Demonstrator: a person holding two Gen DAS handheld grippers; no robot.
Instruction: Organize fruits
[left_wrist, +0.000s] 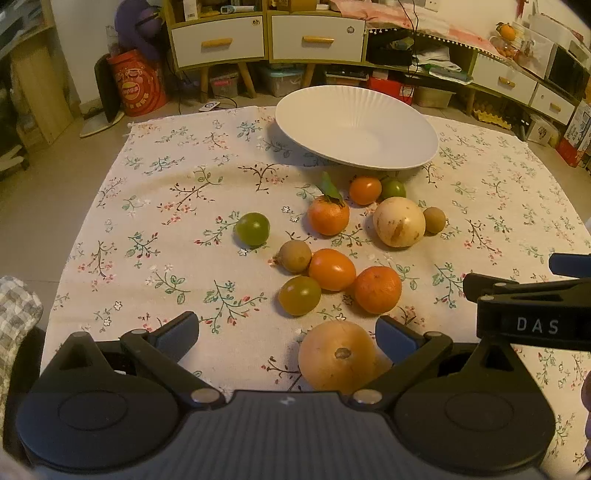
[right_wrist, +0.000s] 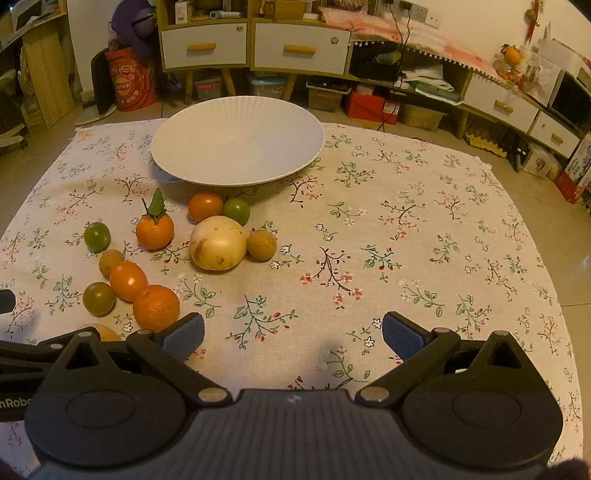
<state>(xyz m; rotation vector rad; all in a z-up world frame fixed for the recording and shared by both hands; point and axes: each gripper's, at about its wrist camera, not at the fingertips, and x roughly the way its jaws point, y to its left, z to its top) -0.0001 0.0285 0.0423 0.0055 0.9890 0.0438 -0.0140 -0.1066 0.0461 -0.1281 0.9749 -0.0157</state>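
Tablecloth (left_wrist: 166, 206) fruit (left_wrist: 338, 360) lies between left hand-held gripper (left_wrist: 288, 336) fingers.

Floral tablecloth (right_wrist: 406, 229), white drawers (left_wrist: 218, 40), red tin (left_wrist: 138, 85) behind

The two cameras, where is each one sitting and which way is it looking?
Left wrist: sits on the left tongs, open, looking across the table at the fruit, a tan round fruit nearest; right tongs show at the right edge.
Right wrist: sits on the right tongs, open over bare tablecloth, fruit off to the left; a bit of the left tongs shows at the left edge.
Shared: white plate, leafy orange.
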